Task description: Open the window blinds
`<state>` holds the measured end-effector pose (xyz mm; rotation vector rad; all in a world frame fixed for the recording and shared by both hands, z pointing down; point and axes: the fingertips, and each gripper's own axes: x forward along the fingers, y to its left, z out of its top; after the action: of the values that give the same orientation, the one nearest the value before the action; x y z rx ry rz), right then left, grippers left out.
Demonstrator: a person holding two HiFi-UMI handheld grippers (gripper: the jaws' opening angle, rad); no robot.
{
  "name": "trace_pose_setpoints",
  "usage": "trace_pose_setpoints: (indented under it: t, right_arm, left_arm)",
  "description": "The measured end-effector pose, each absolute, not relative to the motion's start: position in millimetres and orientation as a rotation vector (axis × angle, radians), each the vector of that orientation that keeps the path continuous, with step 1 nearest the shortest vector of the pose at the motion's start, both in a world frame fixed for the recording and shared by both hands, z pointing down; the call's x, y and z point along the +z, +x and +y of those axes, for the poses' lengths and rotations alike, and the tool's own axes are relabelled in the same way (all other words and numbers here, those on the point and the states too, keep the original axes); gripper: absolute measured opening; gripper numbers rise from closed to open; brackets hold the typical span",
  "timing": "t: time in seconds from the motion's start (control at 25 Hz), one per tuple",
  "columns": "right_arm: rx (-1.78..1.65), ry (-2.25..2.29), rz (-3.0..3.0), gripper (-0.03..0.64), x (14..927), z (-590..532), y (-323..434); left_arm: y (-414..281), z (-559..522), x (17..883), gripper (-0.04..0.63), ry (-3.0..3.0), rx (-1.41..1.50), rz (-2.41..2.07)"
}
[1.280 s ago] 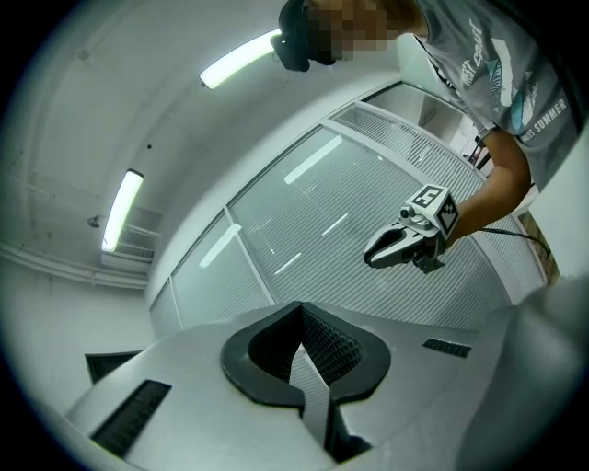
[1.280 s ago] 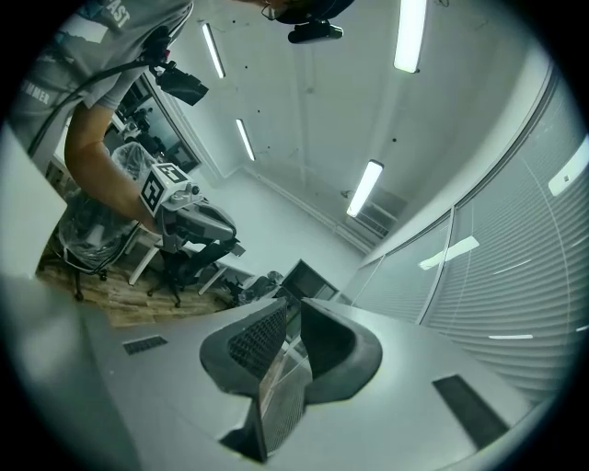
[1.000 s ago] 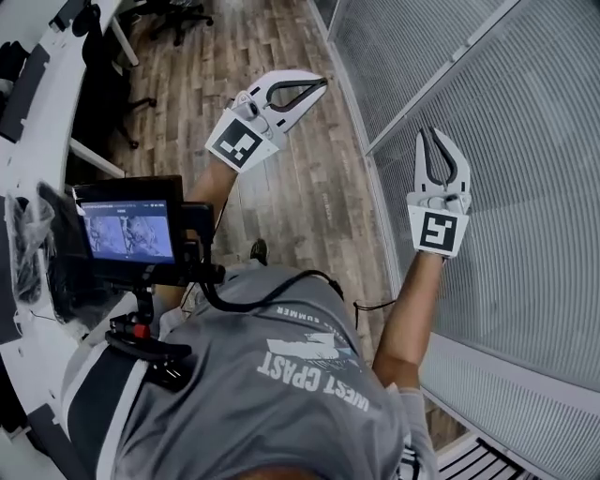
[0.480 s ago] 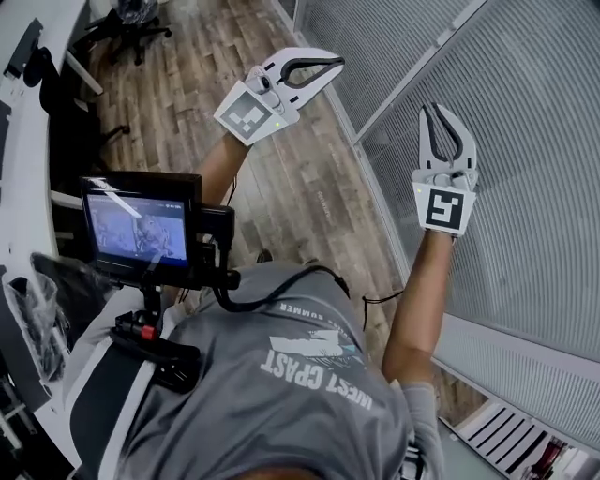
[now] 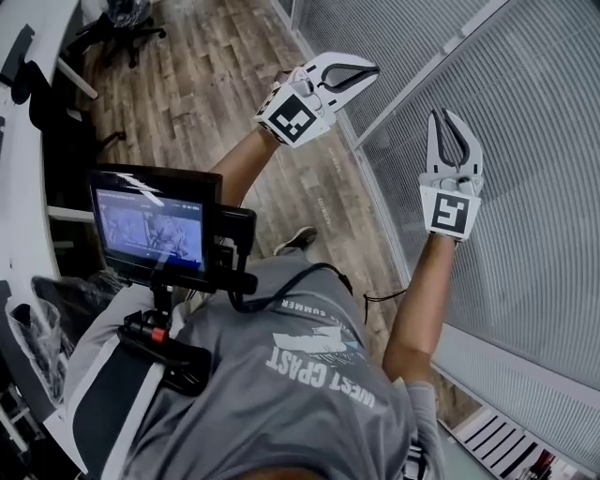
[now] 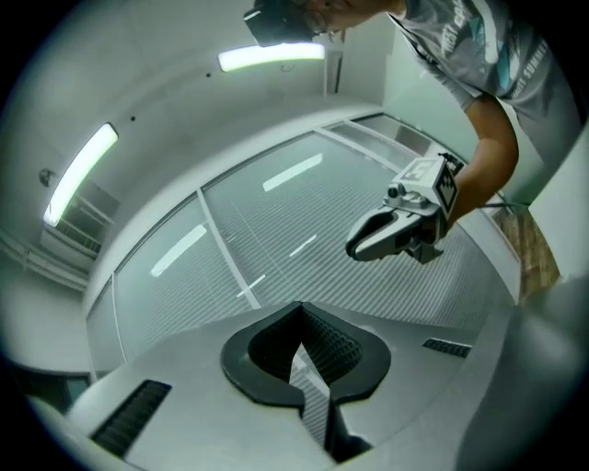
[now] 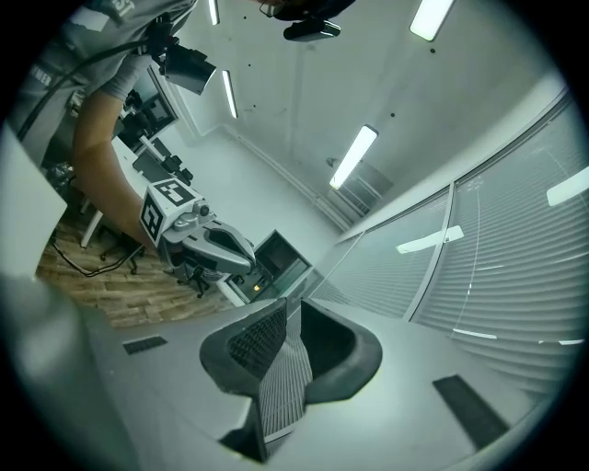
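Note:
The window blinds (image 5: 544, 178) hang with their slats shut behind white frame bars (image 5: 427, 73), filling the right of the head view. My left gripper (image 5: 373, 70) is raised near the frame bar, shut, with nothing in it. My right gripper (image 5: 442, 116) points up in front of the slats, shut and empty as well. In the left gripper view the slats (image 6: 276, 230) span the picture beyond my shut left gripper (image 6: 299, 354), and the right gripper (image 6: 354, 249) hovers before them. The right gripper view shows my right gripper (image 7: 285, 322) shut, the left gripper (image 7: 247, 263) at left and the blinds (image 7: 520, 276) at right.
A small monitor (image 5: 150, 230) on a rig sits at the person's chest, with a cable running from it. A white desk (image 5: 23, 159) curves along the left, and an office chair (image 5: 122, 14) stands at top left on the wooden floor (image 5: 206, 94).
My left gripper has moved to the right, closer to the blinds' frame bar. The right gripper has stayed raised before the slats, almost in place.

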<state>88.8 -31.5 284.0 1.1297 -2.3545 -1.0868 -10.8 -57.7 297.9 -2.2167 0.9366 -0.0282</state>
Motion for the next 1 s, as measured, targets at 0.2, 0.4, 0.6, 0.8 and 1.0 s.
trace_pose_setpoints:
  t: [0.2,0.4,0.6,0.8,1.0]
  right_arm:
    - [-1.098,1.146,-2.358,0.037,286,-90,84]
    - [-1.097,1.134,-2.368,0.037,290,-157,91]
    - [-1.043,1.111,-2.407,0.037,287,-280,116]
    - [-1.069,1.132,-2.414,0.037,281,-312,125]
    - [-1.052,1.175,-2.395,0.037,291,-311,128]
  left_arm:
    - [2,-110,299,0.003,-2.083,-0.136,0.881]
    - [19,-150,284,0.003,-2.041,-0.019,0.827]
    - [45,-270,281,0.003,-2.060,-0.058,0.850]
    - [53,-303,283,0.003,-2.059,-0.085,0.842]
    - [53,-305,288,0.003,-2.052,-0.071,0.812]
